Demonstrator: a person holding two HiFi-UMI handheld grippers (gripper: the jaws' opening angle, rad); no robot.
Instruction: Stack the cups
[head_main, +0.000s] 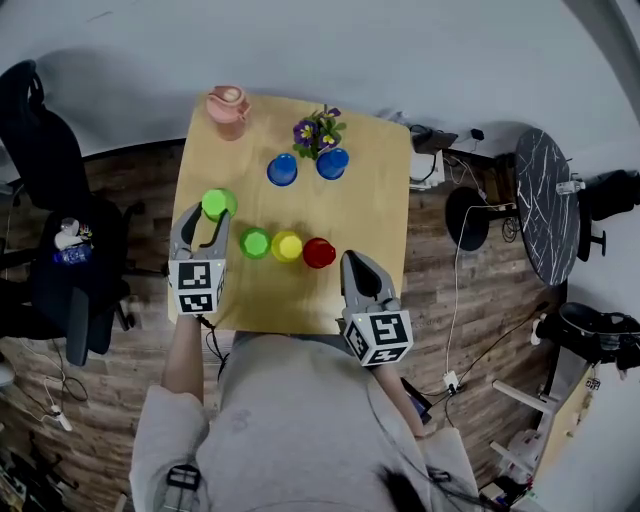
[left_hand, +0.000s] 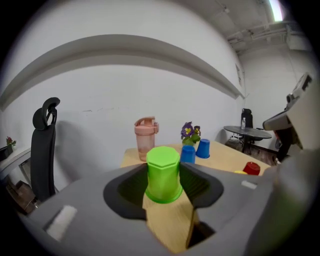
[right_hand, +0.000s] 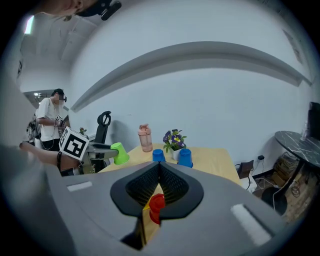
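Light-green plastic cup: inverted, axis approx. upright, near left edge of wooden table. Clamped betw. pads of left gripper.

Darker green cup, likely next target: just right of it, nearer person.

Right gripper: jaws together, empty, beside red cup.

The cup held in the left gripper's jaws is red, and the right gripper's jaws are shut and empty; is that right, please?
Not quite: the left gripper view shows the cup in the left gripper is light green, not red. The right gripper is shut and empty.
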